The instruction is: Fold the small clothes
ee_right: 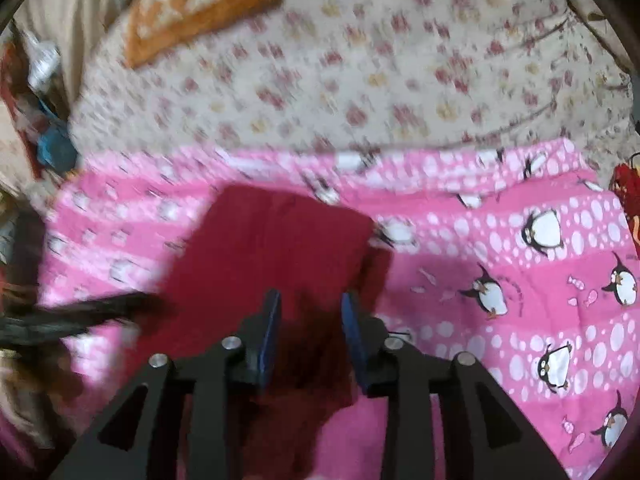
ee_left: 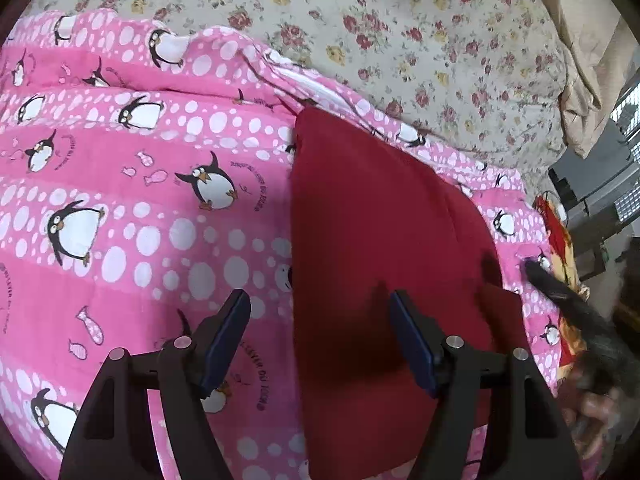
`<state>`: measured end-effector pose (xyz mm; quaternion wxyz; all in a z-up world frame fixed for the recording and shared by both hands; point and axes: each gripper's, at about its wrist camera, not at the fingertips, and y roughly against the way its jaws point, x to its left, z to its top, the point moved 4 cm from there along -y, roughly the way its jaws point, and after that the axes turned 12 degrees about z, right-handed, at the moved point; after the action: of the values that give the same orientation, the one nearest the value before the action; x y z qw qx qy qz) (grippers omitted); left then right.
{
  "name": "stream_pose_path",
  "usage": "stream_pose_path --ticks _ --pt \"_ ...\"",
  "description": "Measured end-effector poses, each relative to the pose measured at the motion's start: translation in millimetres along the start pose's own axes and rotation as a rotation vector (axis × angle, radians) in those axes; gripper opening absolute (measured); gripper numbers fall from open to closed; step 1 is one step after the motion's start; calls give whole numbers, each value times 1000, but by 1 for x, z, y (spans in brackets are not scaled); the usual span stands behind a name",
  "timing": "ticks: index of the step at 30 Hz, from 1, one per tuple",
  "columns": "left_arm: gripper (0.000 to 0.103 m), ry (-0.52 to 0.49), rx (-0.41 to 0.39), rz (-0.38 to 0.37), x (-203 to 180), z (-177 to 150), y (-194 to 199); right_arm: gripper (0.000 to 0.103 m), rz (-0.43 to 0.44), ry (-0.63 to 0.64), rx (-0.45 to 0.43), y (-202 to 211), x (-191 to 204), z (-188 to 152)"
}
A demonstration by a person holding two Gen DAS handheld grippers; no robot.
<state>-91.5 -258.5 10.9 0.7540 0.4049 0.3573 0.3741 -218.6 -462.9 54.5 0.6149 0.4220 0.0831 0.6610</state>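
Red garment [ee_left: 384, 240] lay folded on the penguin blanket [ee_left: 132, 184]; left gripper [ee_left: 320, 336] and right gripper [ee_right: 310, 336] fingers were spread, holding nothing.

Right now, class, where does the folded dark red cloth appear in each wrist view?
Left wrist view: folded dark red cloth right of centre, running to the bottom edge.
Right wrist view: it lies centre-left, above and under the fingers.
Shared landmark: pink penguin-print blanket beneath it.

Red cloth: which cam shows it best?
Left wrist. The red cloth is sharp there, its straight left edge and folded layers clear on the pink blanket. Right wrist shows it motion-blurred, its near part hidden behind the right gripper.
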Motion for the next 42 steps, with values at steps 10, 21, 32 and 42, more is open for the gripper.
stream_pose_path --ticks 10,21,32,42 --pt "52 2 26 -16 -12 -6 -13 28 -94 62 126 -19 7 -45" --pt "52 -34 -11 33 -22 -5 -12 34 63 -152 83 2 -9 -71" --pt "53 -51 14 -6 -28 5 -30 83 92 -253 7 -36 -39 -26" --pt "56 -14 26 -56 -24 3 -40 90 185 -240 37 -72 -54 -43"
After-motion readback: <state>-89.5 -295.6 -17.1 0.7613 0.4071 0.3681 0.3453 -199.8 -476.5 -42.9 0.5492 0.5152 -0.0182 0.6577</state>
